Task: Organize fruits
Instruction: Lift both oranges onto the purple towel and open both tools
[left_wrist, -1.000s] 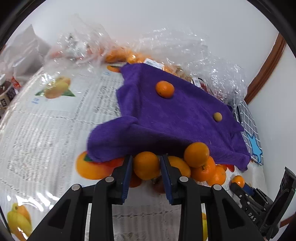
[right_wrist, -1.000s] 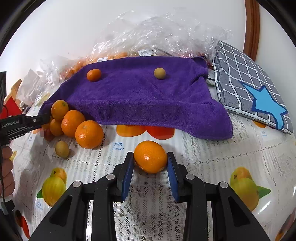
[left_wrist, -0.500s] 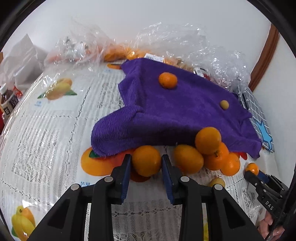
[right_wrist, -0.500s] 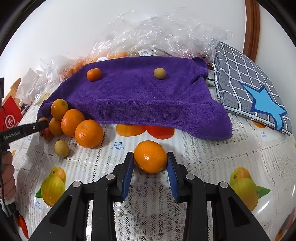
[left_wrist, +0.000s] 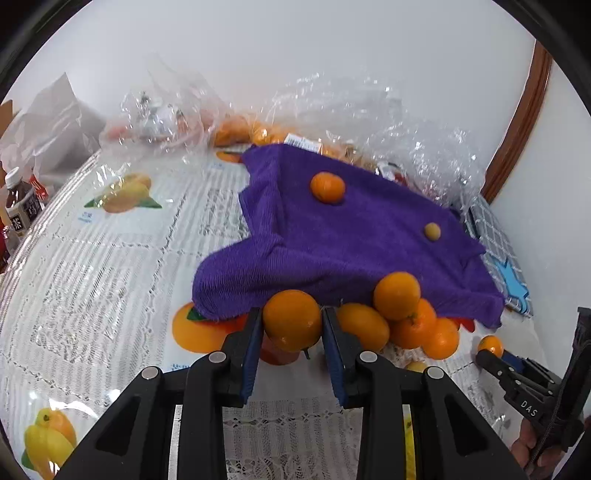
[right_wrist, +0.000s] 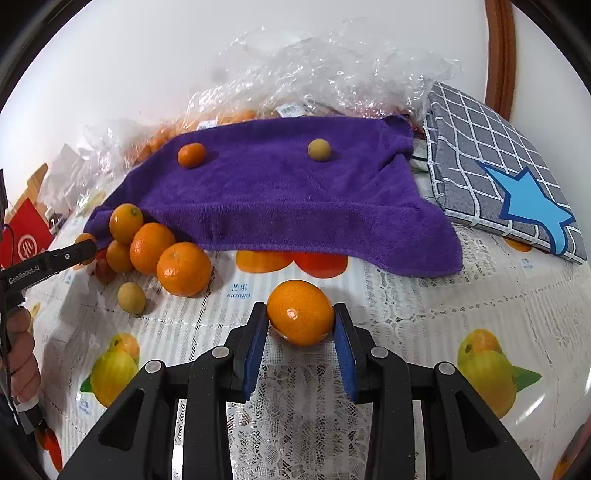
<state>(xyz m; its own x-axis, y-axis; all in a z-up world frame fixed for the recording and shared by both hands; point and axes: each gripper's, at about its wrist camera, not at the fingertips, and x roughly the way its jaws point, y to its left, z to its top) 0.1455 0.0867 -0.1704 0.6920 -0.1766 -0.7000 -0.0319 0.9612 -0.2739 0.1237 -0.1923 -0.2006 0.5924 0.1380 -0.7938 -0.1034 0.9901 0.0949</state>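
Note:
My left gripper (left_wrist: 292, 325) is shut on an orange (left_wrist: 291, 319), held just above the table in front of the purple towel (left_wrist: 354, 236). My right gripper (right_wrist: 300, 319) is shut on another orange (right_wrist: 300, 312) near the towel's (right_wrist: 280, 192) front edge. A pile of oranges (right_wrist: 153, 247) lies at the towel's left corner and also shows in the left wrist view (left_wrist: 397, 314). On the towel lie a small tangerine (right_wrist: 191, 155) and a small tan fruit (right_wrist: 319, 149). Another tan fruit (right_wrist: 131, 297) lies on the table.
Clear plastic bags (right_wrist: 325, 85) with more fruit lie behind the towel. A grey checked pad with a blue star (right_wrist: 502, 184) is at the right. Bottles (left_wrist: 20, 206) stand at the far left. The tablecloth (right_wrist: 406, 295) has printed fruit pictures.
My left gripper has lifted its orange up and away from the pile, and the view has pulled back. My right gripper and its orange have stayed in place.

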